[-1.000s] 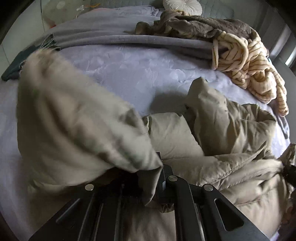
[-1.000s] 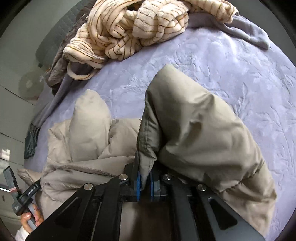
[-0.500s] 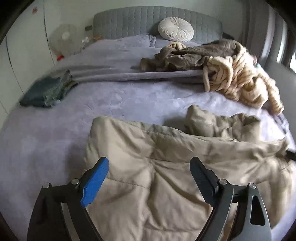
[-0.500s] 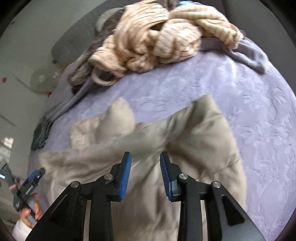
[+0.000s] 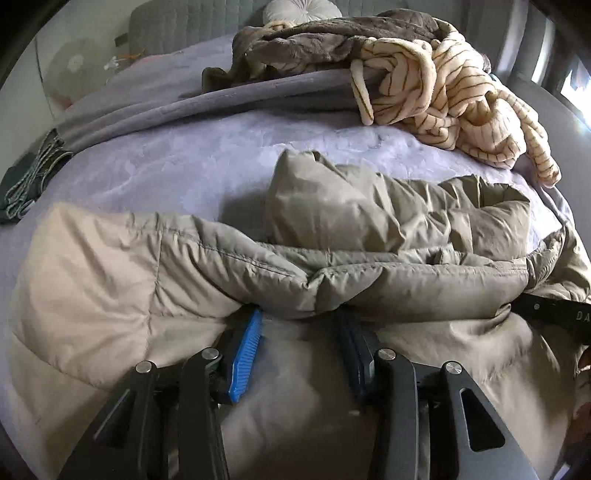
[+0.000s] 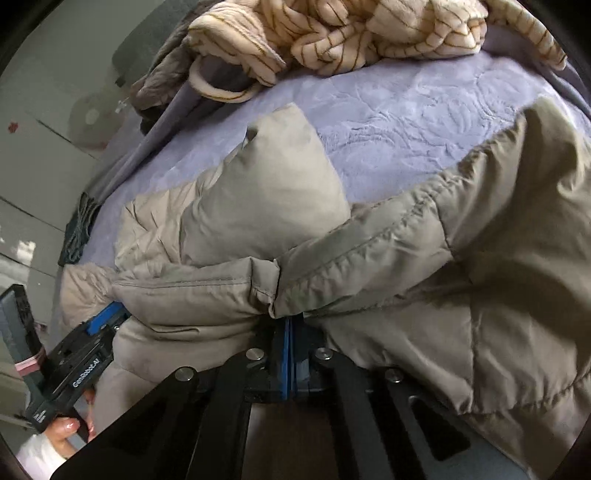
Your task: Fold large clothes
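The left gripper [image 5: 299, 325] is seen with its jaws closing around a thick fold of the beige padded jacket [image 5: 369, 236]; the fold lies between the blue pads [image 5: 243, 354], whose tips are tucked under it, but it cannot be told whether the pads press on the cloth. The right gripper [image 6: 288, 321] is shut, its two blue pads [image 6: 286, 354] brought together; their tips are hidden under the jacket's hem [image 6: 266, 291], so it cannot be told whether any cloth is caught between them.

The jacket [image 6: 258, 206] is spread directly ahead of both pairs of jaws and also beneath them, lying across the lavender bedspread [image 5: 184, 158]. Just beyond the left jaws a puffed, crumpled part of the jacket is raised, and a flat quilted part is laid out to their left. In the right wrist view, the left gripper [image 6: 110, 314] is seen low at the left, held by a hand [image 6: 66, 428] with a white sleeve [image 6: 33, 458].

Farther ahead of the jaws, well apart from the jacket, a cream striped fleece [image 5: 461, 107] is piled against a brown blanket [image 5: 332, 40]. A dark folded garment [image 5: 26, 181] is laid far to the left, at the bed's edge. A round white cushion [image 5: 303, 7] is set against the grey headboard [image 5: 184, 26].
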The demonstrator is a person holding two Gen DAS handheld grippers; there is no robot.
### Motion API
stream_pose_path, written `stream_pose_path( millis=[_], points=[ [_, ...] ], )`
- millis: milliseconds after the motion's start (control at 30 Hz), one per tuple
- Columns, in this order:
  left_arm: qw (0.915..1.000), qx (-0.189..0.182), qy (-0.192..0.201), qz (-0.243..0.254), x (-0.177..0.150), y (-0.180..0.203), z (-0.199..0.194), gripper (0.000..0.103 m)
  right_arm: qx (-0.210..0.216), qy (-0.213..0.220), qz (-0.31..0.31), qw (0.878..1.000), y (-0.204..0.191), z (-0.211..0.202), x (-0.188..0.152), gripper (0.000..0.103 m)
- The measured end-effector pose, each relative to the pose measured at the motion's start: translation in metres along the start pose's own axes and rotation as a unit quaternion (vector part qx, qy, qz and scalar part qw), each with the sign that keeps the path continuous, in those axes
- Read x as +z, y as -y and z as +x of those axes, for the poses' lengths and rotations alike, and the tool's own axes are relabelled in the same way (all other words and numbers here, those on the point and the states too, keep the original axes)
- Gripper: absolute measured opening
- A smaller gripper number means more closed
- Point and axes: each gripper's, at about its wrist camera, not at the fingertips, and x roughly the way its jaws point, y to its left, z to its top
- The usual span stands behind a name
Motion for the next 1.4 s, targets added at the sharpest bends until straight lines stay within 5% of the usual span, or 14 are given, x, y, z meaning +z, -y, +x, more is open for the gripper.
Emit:
stream_pose_path(
  millis=[133,233,367,533,733,933,1000,1033,1267,1400],
  points=[
    [0.9966,0.072,0.038,0.004,-0.003,-0.04,-0.029,0.046,-0.064,0.032,-0.036,0.997,0.015,-0.046,0.006,0.001],
    [0.9932,0.112,0.03,-0.012,-0.007,-0.079,-0.021,0.046,-0.115,0.053,-0.012,0.992,0.059,-0.069,0.009,0.002],
    [0.994,0.1,0.014,-0.04,-0.005,-0.098,0.008,0.066,-0.106,0.046,0.072,0.991,0.11,-0.055,0.019,0.0],
    [0.993,0.109,0.006,-0.043,0.004,-0.093,0.029,0.069,-0.124,0.046,0.083,0.988,0.12,-0.027,0.029,0.0],
    [0.9897,0.125,-0.001,-0.07,0.003,-0.105,-0.004,0.075,-0.139,0.042,0.078,0.986,0.103,-0.047,0.03,0.003],
    [0.9905,0.134,-0.011,-0.032,-0.025,-0.095,-0.063,0.075,-0.089,0.059,0.092,0.99,0.082,-0.099,-0.006,0.009],
    [0.9906,0.131,-0.02,-0.034,-0.037,-0.091,-0.078,0.095,-0.079,0.059,0.099,0.99,0.075,-0.11,-0.022,0.017],
    [0.99,0.135,-0.021,-0.037,-0.045,-0.089,-0.086,0.096,-0.073,0.057,0.103,0.99,0.072,-0.116,-0.032,0.022],
    [0.9896,0.11,-0.065,-0.066,-0.097,-0.072,-0.112,0.096,-0.05,0.037,0.13,0.99,0.053,-0.145,-0.099,0.027],
    [0.9856,0.116,-0.091,-0.082,-0.122,-0.064,-0.119,0.097,-0.034,0.029,0.151,0.988,0.05,-0.157,-0.135,0.053]
  ],
)
